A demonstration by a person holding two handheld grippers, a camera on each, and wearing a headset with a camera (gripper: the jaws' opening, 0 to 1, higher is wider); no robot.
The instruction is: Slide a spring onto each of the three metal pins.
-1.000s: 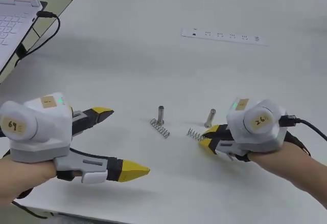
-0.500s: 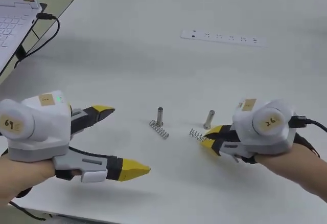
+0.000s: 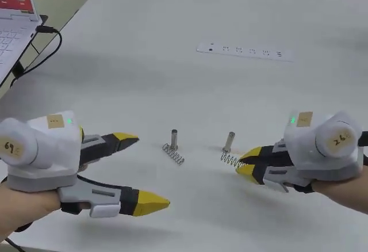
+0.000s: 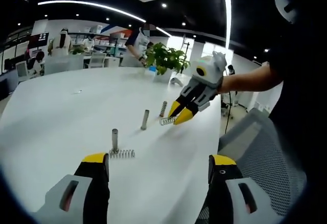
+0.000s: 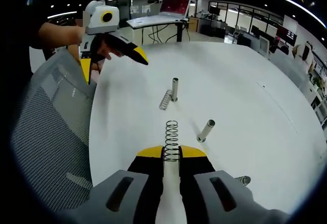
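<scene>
The held spring [image 3: 229,159] sat right of centre in the head view, pinched at one end between the yellow tips of the right gripper [image 3: 242,162], jaws narrowed onto it. In the right gripper view it stuck out forward from the tips, past the bottom centre of the frame. A second earlier it had lain free on the table [image 3: 172,79], left of the tips. Since then the gripper had closed on it and drawn back toward the right edge, and the spring had come along, ending just below the right pin [image 3: 229,141]. Whether it was clear of the table I could not tell. The pick-up looked done, so tipping the spring up over a pin seemed the next move.

The left pin [image 3: 173,138] stood at centre with the loose spring [image 3: 173,154] at its foot, neither touched so far. In the left gripper view a third pin [image 4: 163,108] showed just behind the right gripper; it was too small to tell whether it carried a spring.

The left gripper [image 3: 144,170] hovered at lower left, jaws wide and empty, in much the same place as before. A power strip [image 3: 244,51] lay toward the top, and a laptop [image 3: 14,10] sat at upper left.
</scene>
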